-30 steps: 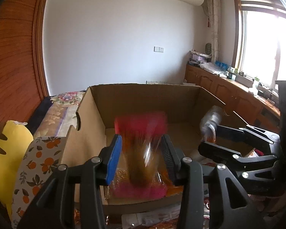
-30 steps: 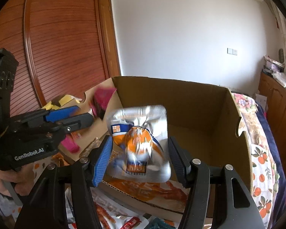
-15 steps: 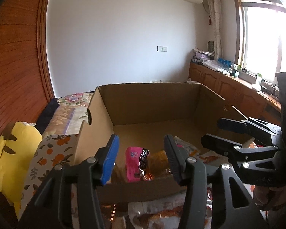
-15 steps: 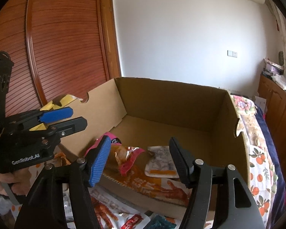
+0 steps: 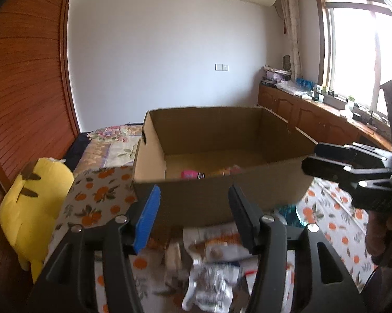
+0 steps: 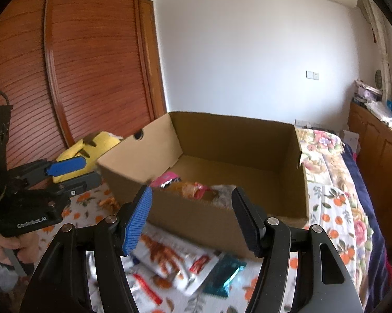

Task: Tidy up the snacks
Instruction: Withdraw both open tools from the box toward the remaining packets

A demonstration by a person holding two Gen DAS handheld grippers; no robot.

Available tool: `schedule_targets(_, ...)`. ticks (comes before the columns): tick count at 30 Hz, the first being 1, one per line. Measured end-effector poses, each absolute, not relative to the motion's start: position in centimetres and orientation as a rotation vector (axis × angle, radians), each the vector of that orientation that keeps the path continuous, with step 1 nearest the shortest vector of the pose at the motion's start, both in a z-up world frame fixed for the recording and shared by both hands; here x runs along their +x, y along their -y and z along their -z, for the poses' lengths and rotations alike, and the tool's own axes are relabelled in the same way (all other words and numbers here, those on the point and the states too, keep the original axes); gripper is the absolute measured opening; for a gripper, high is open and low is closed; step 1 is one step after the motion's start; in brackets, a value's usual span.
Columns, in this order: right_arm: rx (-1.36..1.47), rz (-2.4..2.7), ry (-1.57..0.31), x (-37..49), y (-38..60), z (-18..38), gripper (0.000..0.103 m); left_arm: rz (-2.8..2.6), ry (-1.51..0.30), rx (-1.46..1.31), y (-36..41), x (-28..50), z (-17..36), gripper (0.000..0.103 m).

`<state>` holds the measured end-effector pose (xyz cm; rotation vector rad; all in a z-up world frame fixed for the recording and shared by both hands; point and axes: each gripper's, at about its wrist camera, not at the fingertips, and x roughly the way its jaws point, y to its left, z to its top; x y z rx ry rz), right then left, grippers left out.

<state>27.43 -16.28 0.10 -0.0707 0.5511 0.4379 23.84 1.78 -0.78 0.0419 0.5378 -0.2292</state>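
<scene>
- Two grippers in view, both empty-handed, both short of the cardboard box (image 5: 216, 198) on the near side.
- Left gripper (image 5: 194, 215): jaws opening, nothing btw them; blue pad on one finger, black on the other. Seen through the gap: box's near wall and loose packets below.
- Right gripper (image 6: 192, 219): jaws apart, nothing gripped; only the box wall and packets show thru the gap.
- Box sits on a bedspread w/ orange-fruit print (image 6: 337, 208), top open, hand-hole in its left side wall.
- Inside box, against the near wall: pink packet (image 6: 165, 177), an orange-ish wrapper (image 6: 188, 189) next to it, and a pale bag (image 6: 222, 194) to the right. Rest of box floor bare.
- Outside box, on bedspread just in front: white packet w/ red-orange print (image 6: 169, 255), teal packet (image 6: 223, 274) beside it, crinkled silver-white bag (image 5: 211, 281) closer to left gripper. Pile is blurred, exact count can't be told.
- Yellow plush toy (image 5: 31, 208) lies left of box, by the wooden slatted wall.
- Person's hand (image 6: 5, 247) holds the left gripper's handle, bottom-left of right wrist view.
</scene>
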Motion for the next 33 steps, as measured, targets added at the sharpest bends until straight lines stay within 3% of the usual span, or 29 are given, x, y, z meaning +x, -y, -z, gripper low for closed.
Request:
schedule_targets(13,-0.054,-0.449,-0.692,23.0,14.7,4.7,0.065,0.231,-0.686,0.045,-2.8,19.9,6.3,0.056)
schedule_targets(33,0.082,-0.493,-0.904,21.1,13.0,11.2,0.065,0.234,-0.765,-0.007,-4.6,19.3,10.6,0.056)
